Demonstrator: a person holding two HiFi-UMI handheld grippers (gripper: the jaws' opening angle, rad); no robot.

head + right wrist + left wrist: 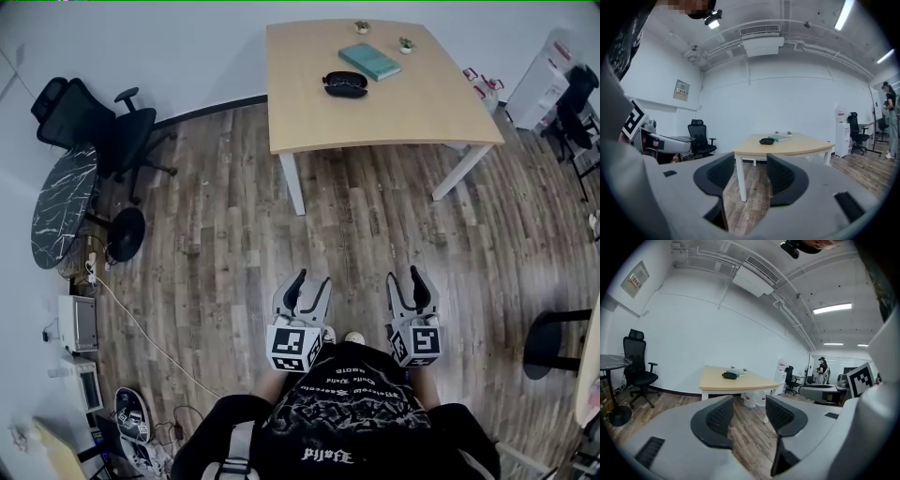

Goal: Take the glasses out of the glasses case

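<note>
Held low, grey left gripper (311,283) and right gripper (410,281) are seen well apart from the black oval glasses case (345,83) on the pale wooden table (375,117). Both gripper views: jaws shown apart, empty; removal judged not begun.

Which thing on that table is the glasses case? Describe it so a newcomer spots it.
Find the light wooden table beyond the wood floor. Near its middle, on the near side of the teal book, lies the glasses case. It is the only black, oval thing there.
</note>
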